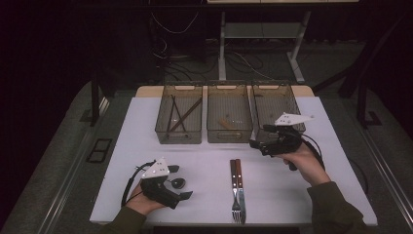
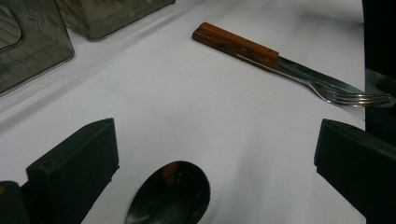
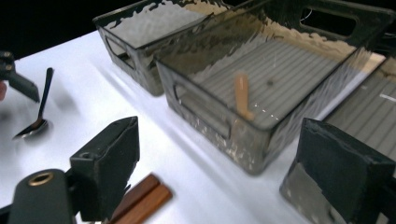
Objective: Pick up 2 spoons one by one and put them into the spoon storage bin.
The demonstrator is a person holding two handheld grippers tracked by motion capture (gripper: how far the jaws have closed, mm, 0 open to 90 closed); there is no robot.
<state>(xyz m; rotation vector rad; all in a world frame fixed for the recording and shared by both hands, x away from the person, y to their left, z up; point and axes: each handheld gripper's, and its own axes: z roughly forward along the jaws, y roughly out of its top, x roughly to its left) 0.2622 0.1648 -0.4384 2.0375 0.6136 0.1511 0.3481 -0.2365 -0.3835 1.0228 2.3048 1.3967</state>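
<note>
My left gripper [image 1: 179, 182] rests at the front left of the white table, open. A dark metal spoon [image 1: 178, 184] lies with its bowl [image 2: 169, 193] on the table between the wide jaws, touched by neither. A fork and a knife with brown wooden handles [image 1: 236, 189] lie side by side at the front centre, and also show as the fork and knife [image 2: 261, 56] ahead in the left gripper view. My right gripper [image 1: 254, 144] hovers open in front of the middle bin [image 3: 219, 126], nothing between its jaws. That bin holds a small wooden piece [image 3: 242, 95].
Three clear smoky bins stand in a row at the back: the left bin [image 1: 178, 131] holds long dark chopsticks, then come the middle bin [image 1: 229, 130] and the right bin [image 1: 277, 87]. The white table [image 1: 302, 195] ends close behind them and at the front.
</note>
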